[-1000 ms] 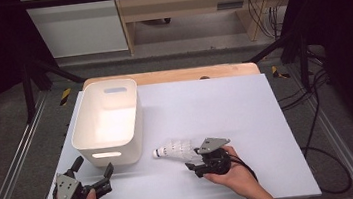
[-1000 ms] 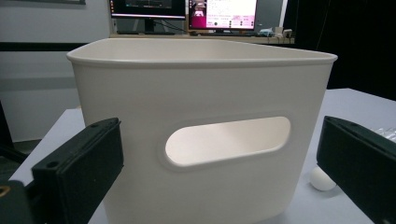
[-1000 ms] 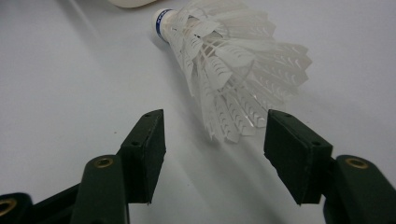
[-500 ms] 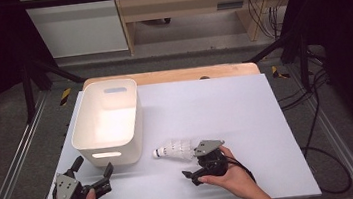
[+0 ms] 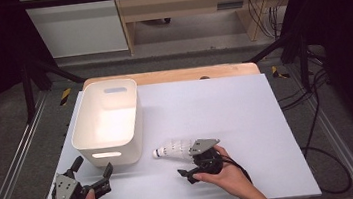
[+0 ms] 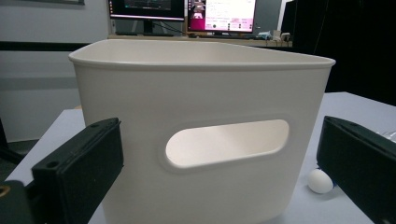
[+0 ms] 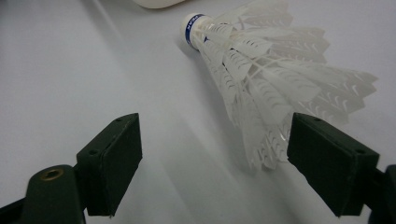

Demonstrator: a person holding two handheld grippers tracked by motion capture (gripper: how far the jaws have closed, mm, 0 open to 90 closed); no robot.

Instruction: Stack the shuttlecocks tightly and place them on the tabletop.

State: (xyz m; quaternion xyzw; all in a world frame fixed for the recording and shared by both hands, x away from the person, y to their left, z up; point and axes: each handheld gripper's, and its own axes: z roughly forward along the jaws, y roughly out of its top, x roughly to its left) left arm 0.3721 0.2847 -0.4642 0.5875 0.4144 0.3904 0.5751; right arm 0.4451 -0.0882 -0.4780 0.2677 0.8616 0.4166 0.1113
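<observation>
A white feathered shuttlecock (image 5: 172, 149) lies on its side on the white table (image 5: 225, 104), with its cork toward the white bin (image 5: 106, 122). My right gripper (image 5: 187, 161) sits just in front of it, open. Its jaws have just been closing a little after widening. In the right gripper view the shuttlecock (image 7: 261, 79) has the edge of its feather skirt just inside the right-hand jaw, and nothing presses on it; the right gripper (image 7: 215, 154) holds nothing. My left gripper (image 5: 92, 167) rests open at the front left. In its own view the left gripper (image 6: 219, 172) faces the bin's handle slot (image 6: 226, 142).
The bin (image 6: 201, 93) has nothing in it and stands at the table's left. The shuttlecock's cork (image 6: 320, 181) peeks out beside its near right corner. A wooden strip (image 5: 171, 75) runs along the far edge. Metal rails flank the table on both sides.
The right gripper's jaws stand wider than a second ago, and the hand has drifted slightly toward the front edge. The shuttlecock, the bin and the left gripper have stayed put.
</observation>
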